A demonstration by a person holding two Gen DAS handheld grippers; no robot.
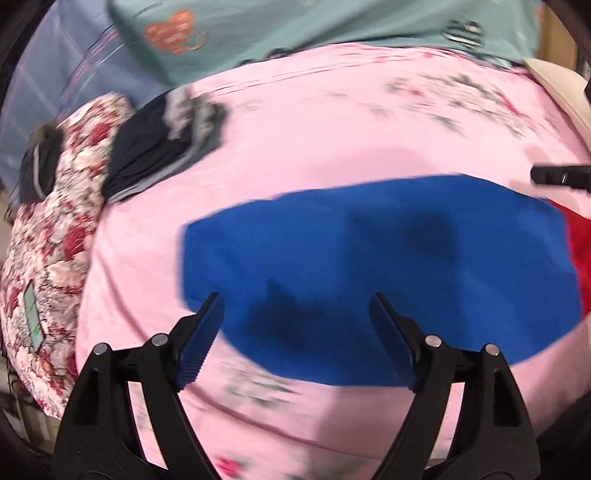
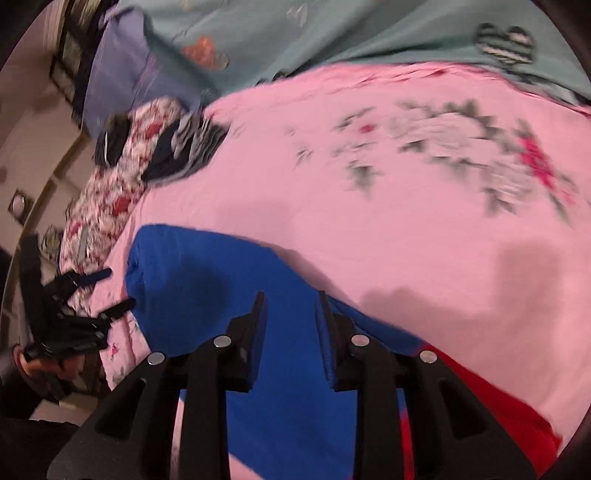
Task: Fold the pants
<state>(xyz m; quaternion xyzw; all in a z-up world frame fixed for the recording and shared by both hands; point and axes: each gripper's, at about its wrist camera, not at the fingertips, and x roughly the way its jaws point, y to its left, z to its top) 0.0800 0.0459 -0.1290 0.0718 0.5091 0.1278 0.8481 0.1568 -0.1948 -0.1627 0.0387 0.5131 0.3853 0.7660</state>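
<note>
The left tongs [image 1: 293, 306] stand spread wide with nothing between them, hanging over the near edge of the pants [image 1: 376, 273]. The right tongs [image 2: 290, 306] stand a little apart, also pinching nothing, with blue cloth showing in the gap below. In the right wrist view the left tongs [image 2: 110, 291] appear at the far left, just off the end of the pants [image 2: 207, 295], with part of a hand [image 2: 40, 365] behind them. In the left wrist view one tip of the right tongs [image 1: 546, 175] juts in at the right edge.

The pants lie flat as a blue band on the bed [image 1: 332, 147], which has a pink flowered sheet; at one end a red part [image 2: 491, 410] shows. Further off, at the sheet's edge, sits a pile of dark clothes [image 1: 162, 144] against a red flowered quilt [image 1: 55, 236]. Beyond lies a teal cover [image 1: 332, 26] with heart patches. Both views are blurred.
</note>
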